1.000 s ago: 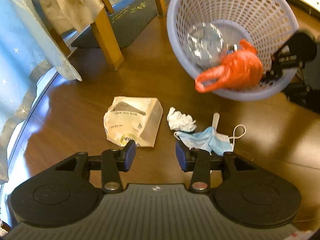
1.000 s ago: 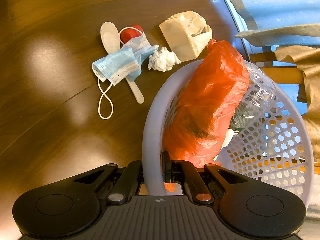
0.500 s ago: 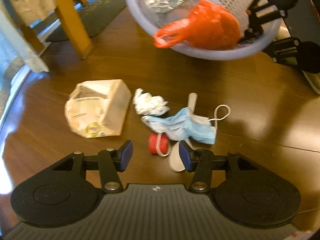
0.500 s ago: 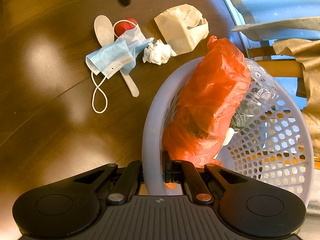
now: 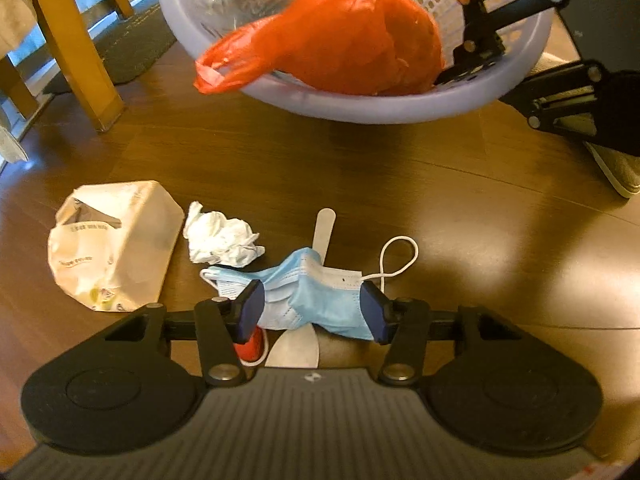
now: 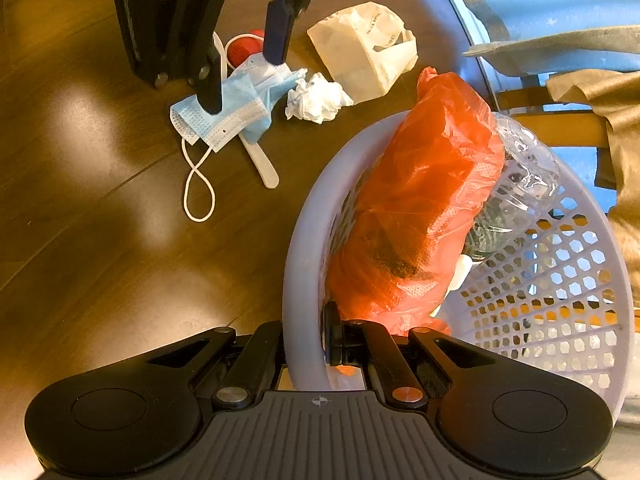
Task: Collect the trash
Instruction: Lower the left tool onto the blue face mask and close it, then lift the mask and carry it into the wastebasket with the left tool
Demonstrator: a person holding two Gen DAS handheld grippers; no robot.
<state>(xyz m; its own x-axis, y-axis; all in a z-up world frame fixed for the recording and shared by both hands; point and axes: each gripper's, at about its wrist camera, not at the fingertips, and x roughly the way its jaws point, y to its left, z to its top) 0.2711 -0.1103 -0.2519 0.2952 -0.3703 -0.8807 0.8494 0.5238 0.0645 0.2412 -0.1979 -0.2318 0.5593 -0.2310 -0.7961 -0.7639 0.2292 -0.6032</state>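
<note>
A blue face mask (image 5: 316,292) lies crumpled on the wooden floor over a white spoon (image 5: 322,232) and a red cap (image 5: 250,350). My left gripper (image 5: 312,312) is open, its blue pads on either side of the mask. From the right wrist view the left gripper (image 6: 244,68) stands over the mask (image 6: 228,108). My right gripper (image 6: 306,336) is shut on the rim of a lavender basket (image 6: 300,248), held tilted. In the basket lie an orange plastic bag (image 6: 416,208) and a crushed clear bottle (image 6: 516,184). The basket (image 5: 380,104) hangs beyond the mask.
A crumpled white tissue (image 5: 220,240) and a beige paper bag (image 5: 112,244) lie left of the mask. A wooden chair leg (image 5: 76,60) and dark mat (image 5: 132,44) stand at far left. A shoe (image 5: 616,168) shows at right. Blue cloth (image 6: 540,4) hangs behind the basket.
My left gripper has dropped toward the floor and moved forward until its open pads flank the mask. The basket in my right gripper has come closer to the trash pile.
</note>
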